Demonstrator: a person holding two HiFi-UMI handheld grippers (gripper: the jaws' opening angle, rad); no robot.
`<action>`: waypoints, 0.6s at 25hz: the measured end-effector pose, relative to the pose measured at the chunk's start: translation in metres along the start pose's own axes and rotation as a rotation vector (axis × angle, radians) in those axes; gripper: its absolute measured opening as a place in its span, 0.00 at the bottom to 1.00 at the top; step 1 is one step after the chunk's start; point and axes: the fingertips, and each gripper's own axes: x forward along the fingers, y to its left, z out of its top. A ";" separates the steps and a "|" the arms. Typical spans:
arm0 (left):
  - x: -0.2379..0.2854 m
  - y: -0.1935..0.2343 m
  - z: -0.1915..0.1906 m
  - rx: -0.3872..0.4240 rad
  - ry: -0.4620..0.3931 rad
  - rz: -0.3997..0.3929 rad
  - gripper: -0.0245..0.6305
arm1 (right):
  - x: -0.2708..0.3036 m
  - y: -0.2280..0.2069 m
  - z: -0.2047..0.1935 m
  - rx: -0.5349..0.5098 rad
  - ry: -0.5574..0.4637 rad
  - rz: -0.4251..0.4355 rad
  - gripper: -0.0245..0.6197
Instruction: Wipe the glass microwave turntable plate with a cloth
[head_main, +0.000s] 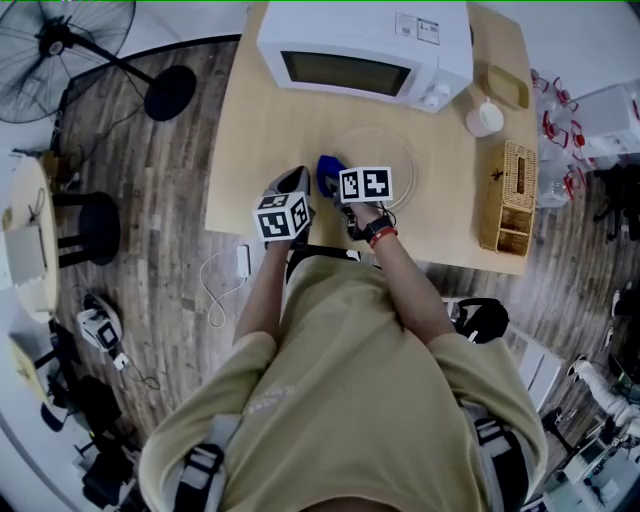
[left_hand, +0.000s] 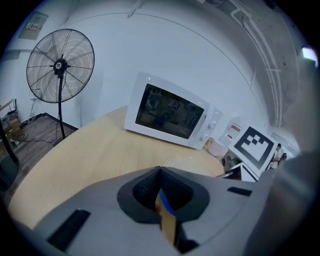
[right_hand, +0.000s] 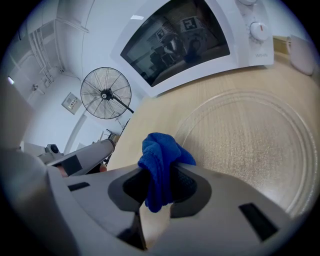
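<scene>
R gripper (right_hand: 156, 174): jaws clamped on a bunched blue cloth (right_hand: 161, 152). The wad sticks out past the tips, w/ a tail hanging down between the pads. Cloth sits at the near-left rim of the glass plate (right_hand: 250, 145). Can't tell if it touches the glass.

Plate lies flat on the table (head_main: 255, 150), in front of the microwave (head_main: 365, 45) and a bit right of table centre. Microwave door is closed. Plate is clear, w/ a raised ring pattern visible in the R gripper view.

L gripper (left_hand: 160, 172): jaws closed, tips meeting, nothing clamped. A thin slit under the tips shows only wood and a bit of blue beyond. It's near the table's front edge, just left of the R gripper and off the plate. It points approx. toward the microwave.

In the head view both marker cubes are side by side and close, R one a little further in. R wrist has a dark watch and a red band.

Also on the table: wicker basket (head_main: 512, 195) at the right edge and a white cup (head_main: 485, 118) by the microwave's right front corner. A tan tray (head_main: 508, 86) lies behind the cup.

On the floor, a standing fan (head_main: 65, 40) is left of the table, w/ a black stool (head_main: 92, 225) nearer.
</scene>
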 end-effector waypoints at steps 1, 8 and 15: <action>0.000 -0.002 0.000 0.004 0.002 -0.004 0.06 | -0.001 -0.001 0.000 0.004 -0.001 0.000 0.20; 0.004 -0.016 -0.001 0.032 0.012 -0.032 0.06 | -0.007 -0.010 0.001 0.025 -0.018 -0.012 0.20; 0.008 -0.026 -0.003 0.048 0.027 -0.054 0.06 | -0.018 -0.023 -0.001 0.060 -0.039 -0.022 0.20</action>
